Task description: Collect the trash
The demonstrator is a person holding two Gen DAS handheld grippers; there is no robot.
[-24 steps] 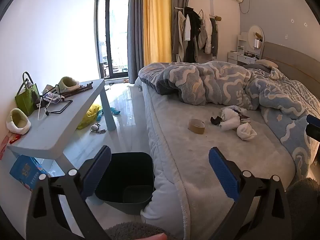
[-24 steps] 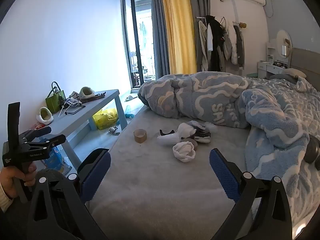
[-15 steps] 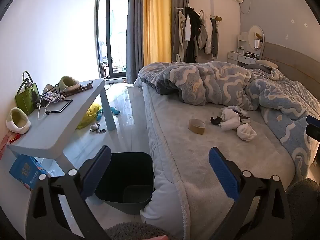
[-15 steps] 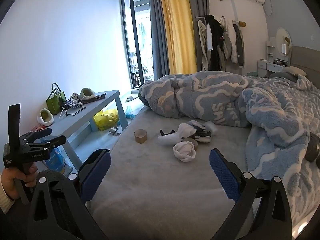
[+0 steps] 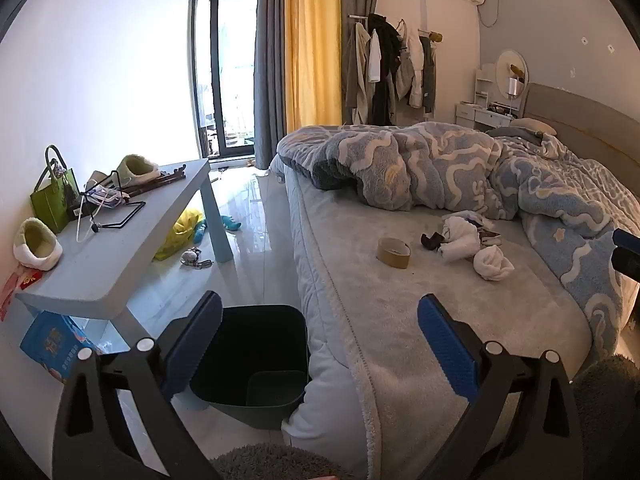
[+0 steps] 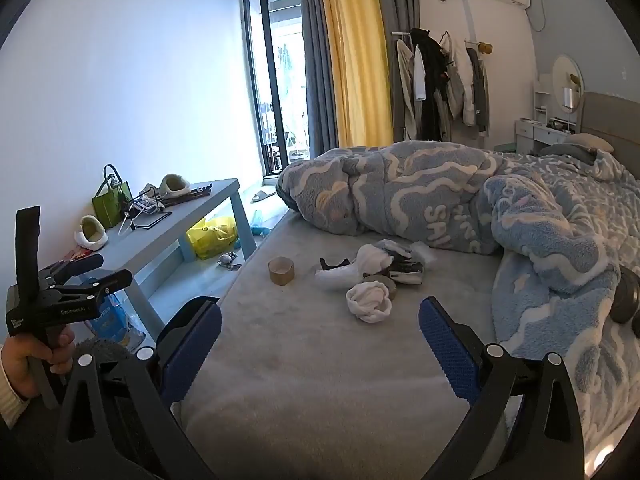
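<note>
1 tape roll (image 5: 393, 253), 1 bin (image 5: 256, 360), 2 slippers (image 5: 37, 244), 1 green bag (image 5: 54, 196).

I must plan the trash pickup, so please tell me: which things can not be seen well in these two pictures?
- Bin, left view: the left tool's finger covers one corner; the inside is too dark to tell if anything lies there.
- Pile on the bed, both views: white wads overlap dark pieces, too small to name.
- Dark round thing, right view: half hidden by the quilt.
- Floor by the bed, right view: the mattress hides the bin.
</note>
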